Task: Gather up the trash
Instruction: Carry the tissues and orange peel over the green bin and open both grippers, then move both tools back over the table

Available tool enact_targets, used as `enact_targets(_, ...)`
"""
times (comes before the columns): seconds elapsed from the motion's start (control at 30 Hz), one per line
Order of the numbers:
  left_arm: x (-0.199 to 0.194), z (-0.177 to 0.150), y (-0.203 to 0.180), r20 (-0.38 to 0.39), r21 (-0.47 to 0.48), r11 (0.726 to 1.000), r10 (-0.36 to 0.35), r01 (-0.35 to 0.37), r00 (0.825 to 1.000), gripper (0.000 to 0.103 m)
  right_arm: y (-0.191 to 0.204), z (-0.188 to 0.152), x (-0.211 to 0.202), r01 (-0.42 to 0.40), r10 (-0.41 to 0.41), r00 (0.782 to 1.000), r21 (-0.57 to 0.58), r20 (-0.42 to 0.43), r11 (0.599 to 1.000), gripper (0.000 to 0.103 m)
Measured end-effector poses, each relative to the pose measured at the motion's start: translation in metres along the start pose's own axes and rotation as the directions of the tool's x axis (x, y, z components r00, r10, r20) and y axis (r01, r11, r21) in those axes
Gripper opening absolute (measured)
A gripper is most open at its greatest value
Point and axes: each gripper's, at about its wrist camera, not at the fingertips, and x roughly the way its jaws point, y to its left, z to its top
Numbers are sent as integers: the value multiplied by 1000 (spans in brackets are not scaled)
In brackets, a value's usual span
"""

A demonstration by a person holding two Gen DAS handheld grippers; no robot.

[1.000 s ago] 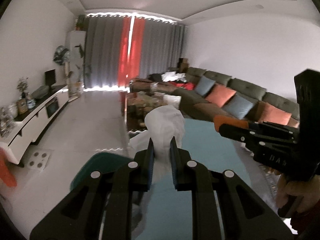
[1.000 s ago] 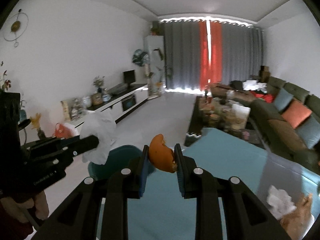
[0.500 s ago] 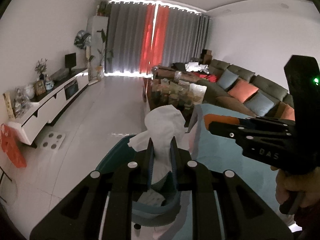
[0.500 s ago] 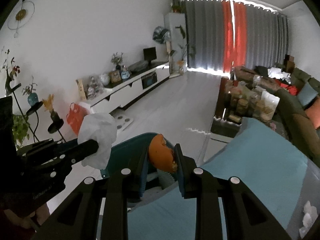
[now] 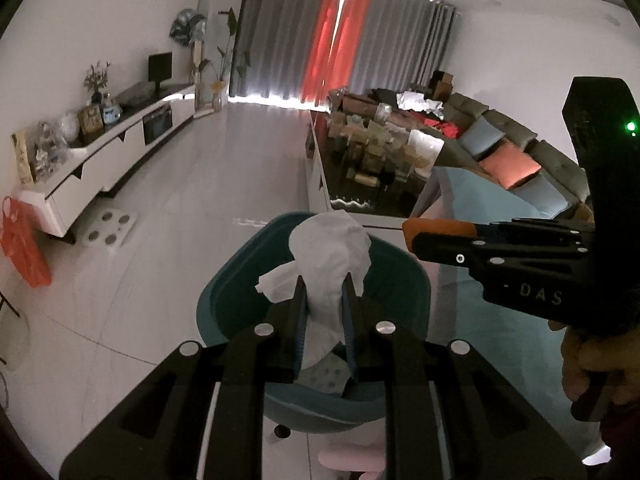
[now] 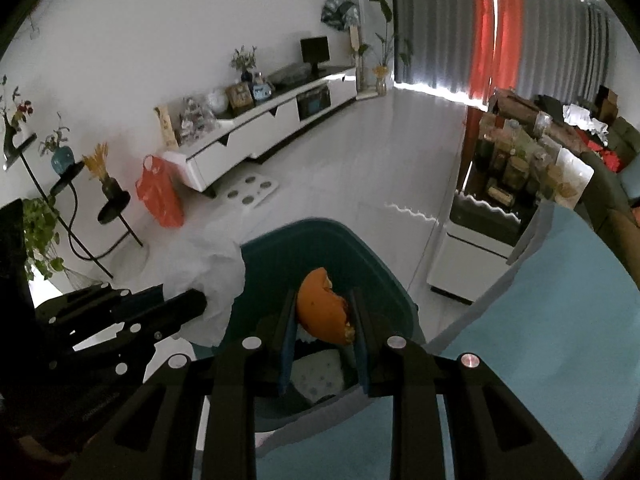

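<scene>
The left gripper (image 5: 323,294) is clamped on one crumpled white tissue (image 5: 329,258); the right gripper (image 6: 323,320) is clamped on one orange peel (image 6: 325,312); both have swung off the teal counter (image 6: 540,340) and dipped, so the one teal bin (image 6: 320,256) now gapes beneath them at 12 o'clock; release looks next, I judge; some paper already lies inside.

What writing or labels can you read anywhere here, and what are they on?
"DAS": pale letters on the side of the right gripper, seen from the left wrist camera; the word may run on past what shows.
Faint print on the side of the left gripper, seen from the right wrist camera: too dark and blurred to read.
Boxes and packets on the low table: too small to read.
</scene>
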Motion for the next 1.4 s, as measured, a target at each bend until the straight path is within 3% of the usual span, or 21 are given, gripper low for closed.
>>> enact_targets(0.67,70,-13,10,-105,-47,999,-19,15,994,18,-8,5,47,-13,14,989,5,-145,1000,24)
enact_targets(0.77,79,-11,7,-108,-40,999,-10,6,994,23,-8,6,52,-12,13,987,6,-160,1000,27)
enact_targets(0.93,87,-11,7,-101,-49,999,14,-19,995,45,-11,7,53,-10,13,989,17,-150,1000,36)
enact_targets(1.1,85,-9,8,-82,-54,997,43,-48,996,59,-14,7,51,-13,17,991,30,-129,999,38)
enact_targets(1.33,49,-6,16,-3,-96,991,89,-89,996,96,-23,9,29,-47,52,997,81,-61,996,53)
enact_targets(1.4,34,-5,17,26,-101,988,119,-116,993,98,-23,8,13,-59,61,998,90,-22,994,63)
